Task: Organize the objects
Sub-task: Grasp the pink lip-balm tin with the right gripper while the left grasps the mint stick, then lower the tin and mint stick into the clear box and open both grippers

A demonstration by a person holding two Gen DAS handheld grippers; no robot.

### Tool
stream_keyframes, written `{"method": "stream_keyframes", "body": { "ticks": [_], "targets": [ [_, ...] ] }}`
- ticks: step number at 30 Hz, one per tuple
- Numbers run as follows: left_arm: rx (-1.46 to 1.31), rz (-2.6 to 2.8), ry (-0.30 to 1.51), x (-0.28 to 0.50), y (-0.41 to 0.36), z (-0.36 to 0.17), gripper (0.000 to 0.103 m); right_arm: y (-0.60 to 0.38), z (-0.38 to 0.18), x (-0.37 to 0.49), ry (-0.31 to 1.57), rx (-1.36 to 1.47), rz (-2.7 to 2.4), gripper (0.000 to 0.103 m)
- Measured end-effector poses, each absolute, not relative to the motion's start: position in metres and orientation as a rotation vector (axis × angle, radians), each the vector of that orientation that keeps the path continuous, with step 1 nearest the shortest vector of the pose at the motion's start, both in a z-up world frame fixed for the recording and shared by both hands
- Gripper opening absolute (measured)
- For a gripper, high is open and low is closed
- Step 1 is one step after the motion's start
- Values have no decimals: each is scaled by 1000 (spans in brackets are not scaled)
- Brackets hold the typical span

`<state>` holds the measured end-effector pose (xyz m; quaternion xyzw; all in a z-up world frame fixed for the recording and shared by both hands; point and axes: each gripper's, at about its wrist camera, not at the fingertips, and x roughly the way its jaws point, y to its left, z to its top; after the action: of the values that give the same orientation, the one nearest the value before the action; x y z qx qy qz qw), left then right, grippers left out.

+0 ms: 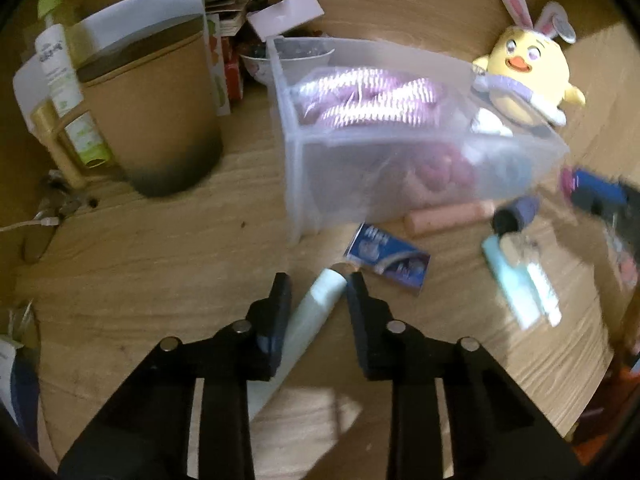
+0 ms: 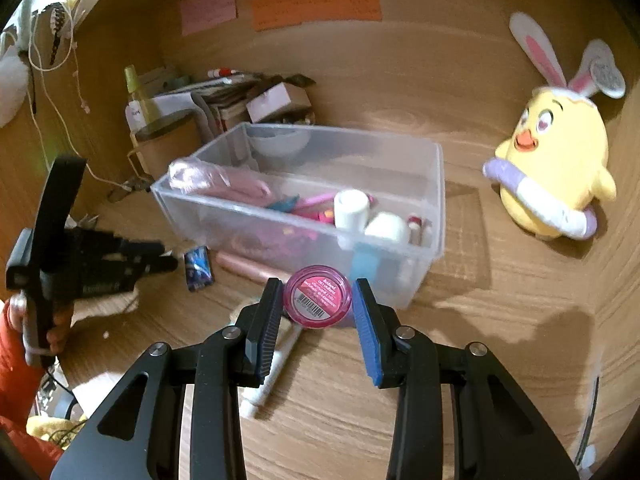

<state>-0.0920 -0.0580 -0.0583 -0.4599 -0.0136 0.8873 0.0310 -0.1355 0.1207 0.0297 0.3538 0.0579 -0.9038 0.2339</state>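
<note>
A clear plastic bin stands on the wooden desk, with pink packets, tubes and bottles inside. My left gripper straddles a pale green tube lying on the desk; its jaws stand apart around it, without clear contact. My right gripper is shut on a small pink round jar, label side facing the camera, held just in front of the bin. The left gripper also shows in the right wrist view.
A blue sachet, a peach tube, a light blue item and a white marker lie on the desk. A tan pot, a paper pile and a yellow chick plush stand around.
</note>
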Motion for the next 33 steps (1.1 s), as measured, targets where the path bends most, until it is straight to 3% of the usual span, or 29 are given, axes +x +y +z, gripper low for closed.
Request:
{"method": "stream_keyframes", "body": {
  "ticks": [4,14,29,33],
  "targets": [
    [-1394,2746,5,-78,-61,-58,15,111,44,-144,151,934,-2500,33],
    [-1224,2802,-29,-57,-76,-20,15,82,61,-180,174,932,-2541,33],
    [-914,2810,-131,-72,-69,69,14,48,34,-213,278,1054,-2453,33],
    [-844,2806,-115,-86,-58,92,14,54,40,-208,251,1030,-2452,42]
  ]
}}
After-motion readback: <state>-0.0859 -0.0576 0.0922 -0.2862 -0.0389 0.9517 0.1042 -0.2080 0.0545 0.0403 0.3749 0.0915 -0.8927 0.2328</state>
